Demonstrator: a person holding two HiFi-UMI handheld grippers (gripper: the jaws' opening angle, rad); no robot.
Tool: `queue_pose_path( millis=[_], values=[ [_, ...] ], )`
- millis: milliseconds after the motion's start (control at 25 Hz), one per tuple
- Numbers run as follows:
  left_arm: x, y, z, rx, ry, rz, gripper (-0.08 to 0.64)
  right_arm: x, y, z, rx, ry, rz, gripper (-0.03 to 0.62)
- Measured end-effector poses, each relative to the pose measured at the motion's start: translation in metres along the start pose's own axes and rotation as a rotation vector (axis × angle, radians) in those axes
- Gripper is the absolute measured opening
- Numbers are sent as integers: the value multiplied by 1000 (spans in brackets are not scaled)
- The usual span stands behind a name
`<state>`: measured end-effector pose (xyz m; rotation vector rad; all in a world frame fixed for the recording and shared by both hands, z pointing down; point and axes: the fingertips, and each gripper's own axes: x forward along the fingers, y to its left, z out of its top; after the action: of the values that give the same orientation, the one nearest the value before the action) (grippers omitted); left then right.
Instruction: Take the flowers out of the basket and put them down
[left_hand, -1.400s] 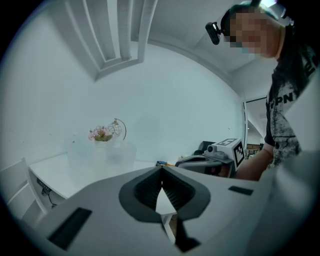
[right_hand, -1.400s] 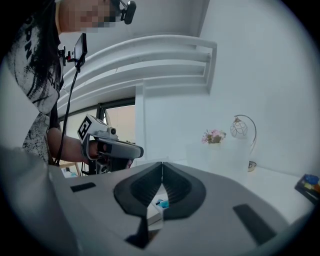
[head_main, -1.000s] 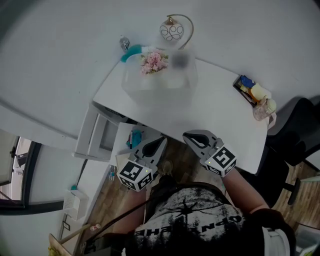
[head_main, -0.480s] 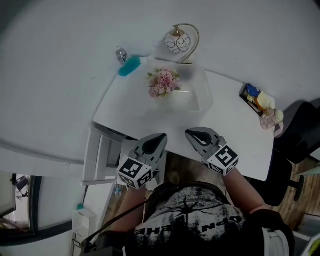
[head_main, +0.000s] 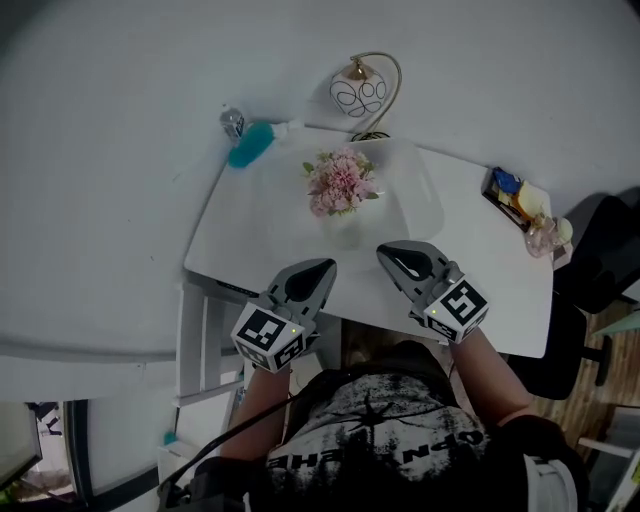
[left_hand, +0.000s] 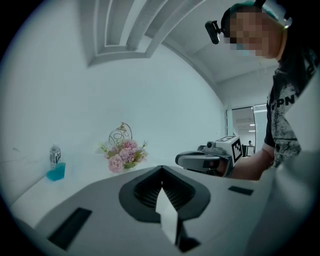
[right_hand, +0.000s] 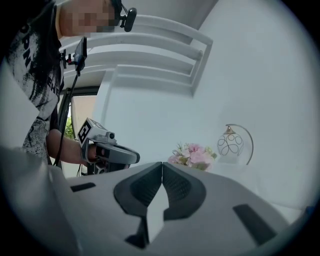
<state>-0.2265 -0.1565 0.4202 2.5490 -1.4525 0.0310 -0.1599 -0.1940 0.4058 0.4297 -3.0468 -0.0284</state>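
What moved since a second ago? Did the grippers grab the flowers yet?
Not yet. The left gripper and right gripper came forward to the table's edge, closer to the flowers. Nothing was grabbed or let go. Both are shut and empty, and the flowers stayed put.

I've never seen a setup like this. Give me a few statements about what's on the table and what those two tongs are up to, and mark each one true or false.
1. Pink flowers stand on the white table, in front of a gold-hooped lamp. True.
2. The left tongs hold the flowers. False: they are closed on nothing and stop short of the flowers, near the table's front edge.
3. The right tongs are closed and empty. True.
4. The blue bottle stands at the table's right end. False: in the head view it is by the far left corner.
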Motion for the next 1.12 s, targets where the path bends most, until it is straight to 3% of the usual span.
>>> queue_pose_path(
  millis=[400, 640, 920, 1120],
  values=[
    [7, 15, 0, -43, -4, -12, 14, 10, -13, 19, -35, -9, -12, 17],
    [11, 12, -2, -90, -26, -18, 14, 3, -28, 49, -96, -57, 28, 17],
    [14, 12, -2, -139, -52, -24, 14, 12, -64, 62, -181, 27, 49, 17],
    [13, 14, -4, -161, -70, -12, 14, 26, -85, 37, -240, 178, 109, 23]
  ],
)
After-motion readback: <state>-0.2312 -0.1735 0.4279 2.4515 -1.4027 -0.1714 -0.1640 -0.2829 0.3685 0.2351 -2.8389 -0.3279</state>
